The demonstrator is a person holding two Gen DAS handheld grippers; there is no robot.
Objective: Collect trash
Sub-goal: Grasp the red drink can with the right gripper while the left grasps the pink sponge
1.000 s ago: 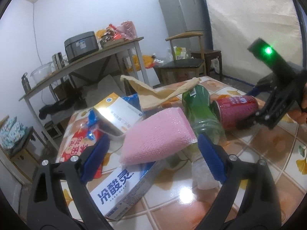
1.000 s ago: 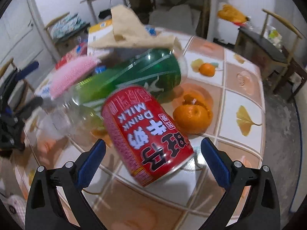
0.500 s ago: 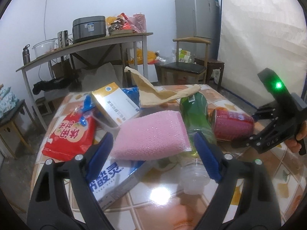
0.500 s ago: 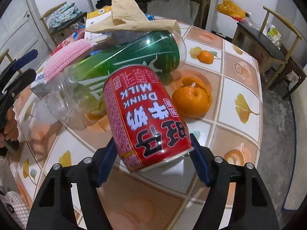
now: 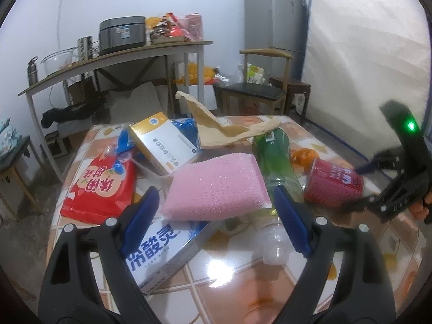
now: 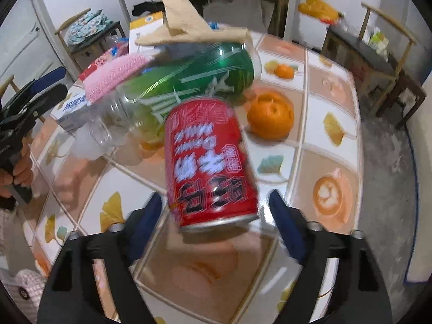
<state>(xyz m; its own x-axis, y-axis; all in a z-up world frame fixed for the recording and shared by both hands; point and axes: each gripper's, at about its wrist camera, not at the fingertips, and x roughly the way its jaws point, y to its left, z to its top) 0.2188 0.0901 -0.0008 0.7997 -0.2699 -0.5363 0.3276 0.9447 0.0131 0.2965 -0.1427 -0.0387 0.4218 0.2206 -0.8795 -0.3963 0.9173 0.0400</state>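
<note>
The right gripper point(image 6: 216, 216) has just been opening; the red milk drink can point(image 6: 210, 159) lies between its pads, untouched. The left gripper point(image 5: 216, 216) stands wide open near the pink sponge point(image 5: 216, 186) on the counter point(image 6: 324, 135).

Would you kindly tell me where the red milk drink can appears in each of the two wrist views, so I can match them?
Left wrist view: the red can lies right of centre, beside the green bottle, with the right claw around its far end.
Right wrist view: the can fills the centre, between the open pads without touching them.
Shared landmark: the pink sponge resting on the bottle's neck end.
</note>
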